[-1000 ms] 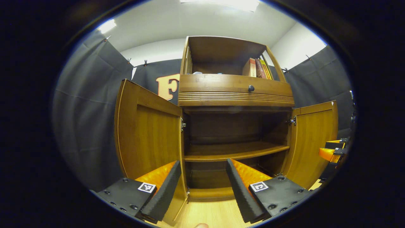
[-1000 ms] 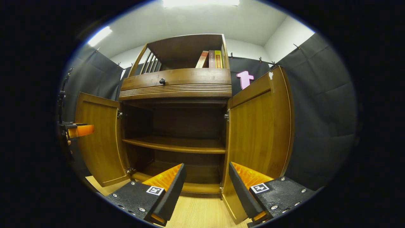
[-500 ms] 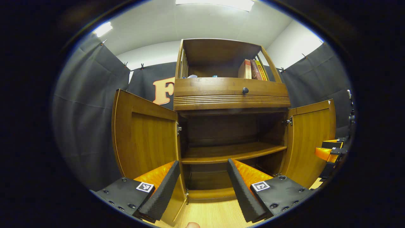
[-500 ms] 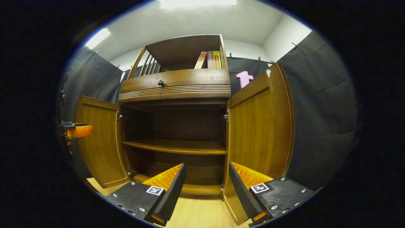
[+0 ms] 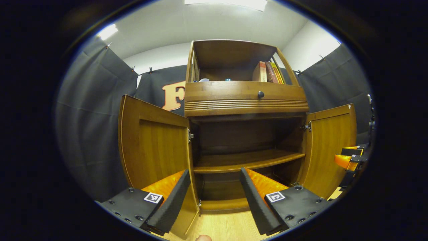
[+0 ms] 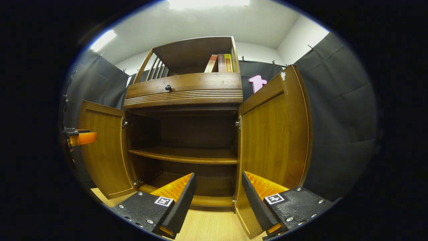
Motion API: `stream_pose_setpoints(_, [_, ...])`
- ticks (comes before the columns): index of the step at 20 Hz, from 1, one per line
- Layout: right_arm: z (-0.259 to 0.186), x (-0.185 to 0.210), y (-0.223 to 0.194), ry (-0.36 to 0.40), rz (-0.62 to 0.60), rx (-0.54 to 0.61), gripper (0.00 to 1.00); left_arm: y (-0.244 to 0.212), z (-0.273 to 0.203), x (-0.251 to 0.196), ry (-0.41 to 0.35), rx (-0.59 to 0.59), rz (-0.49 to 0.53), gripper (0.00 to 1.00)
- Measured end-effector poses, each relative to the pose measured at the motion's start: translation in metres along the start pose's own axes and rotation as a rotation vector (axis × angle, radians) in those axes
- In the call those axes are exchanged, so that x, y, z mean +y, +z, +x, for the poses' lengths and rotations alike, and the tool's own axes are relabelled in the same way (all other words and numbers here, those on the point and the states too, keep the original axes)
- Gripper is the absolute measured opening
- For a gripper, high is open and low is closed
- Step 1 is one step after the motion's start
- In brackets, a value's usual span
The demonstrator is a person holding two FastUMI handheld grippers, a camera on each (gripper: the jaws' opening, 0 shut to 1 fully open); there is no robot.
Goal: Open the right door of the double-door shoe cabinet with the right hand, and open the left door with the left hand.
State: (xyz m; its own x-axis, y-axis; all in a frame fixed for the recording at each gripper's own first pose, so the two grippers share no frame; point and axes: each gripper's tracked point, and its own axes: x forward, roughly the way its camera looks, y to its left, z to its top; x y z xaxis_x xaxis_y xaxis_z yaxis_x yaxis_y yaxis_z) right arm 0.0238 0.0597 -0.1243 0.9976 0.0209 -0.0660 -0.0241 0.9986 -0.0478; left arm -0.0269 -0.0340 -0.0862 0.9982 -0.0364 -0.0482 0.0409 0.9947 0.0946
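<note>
Left gripper view: left door (image 5: 152,147) open | right door (image 6: 272,134) open | both grippers' fingers wide, empty

I see both brown wooden doors of the shoe cabinet (image 5: 245,100) swung wide: the left door (image 5: 155,147) and the right door (image 6: 274,134) flank an unblocked opening. Inside, the curved middle shelf (image 5: 247,160) splits the bay into two bare compartments. My left gripper (image 5: 212,197) and right gripper (image 6: 219,197) stand spread before it, gripping nothing.
</note>
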Motion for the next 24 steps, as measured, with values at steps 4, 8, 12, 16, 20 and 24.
stream_pose_setpoints(4, [0.0002, 0.0010, 0.0002, 0.003, 0.000, 0.001, 0.84, 0.0013, 0.0004, 0.0026, 0.003, -0.002, 0.002, 0.96])
stream_pose_setpoints(8, [-0.0019, 0.0024, 0.0010, 0.006, -0.001, 0.006, 0.84, -0.0004, -0.0004, 0.0029, 0.003, 0.001, -0.002, 0.96])
stream_pose_setpoints(12, [-0.0034, 0.0031, 0.0029, 0.009, 0.000, 0.003, 0.84, -0.0005, -0.0024, 0.0044, 0.007, 0.003, -0.001, 0.96])
stream_pose_setpoints(16, [-0.0060, 0.0031, 0.0035, 0.011, 0.001, 0.001, 0.84, 0.0001, -0.0040, 0.0019, 0.001, 0.000, 0.005, 0.96])
stream_pose_setpoints(20, [-0.0069, 0.0035, 0.0040, 0.011, -0.001, -0.001, 0.84, 0.0011, -0.0066, -0.0014, -0.002, -0.002, 0.010, 0.96])
stream_pose_setpoints(24, [-0.0076, 0.0029, 0.0043, 0.010, -0.001, -0.003, 0.84, 0.0015, -0.0080, 0.0004, 0.003, -0.003, 0.010, 0.96])
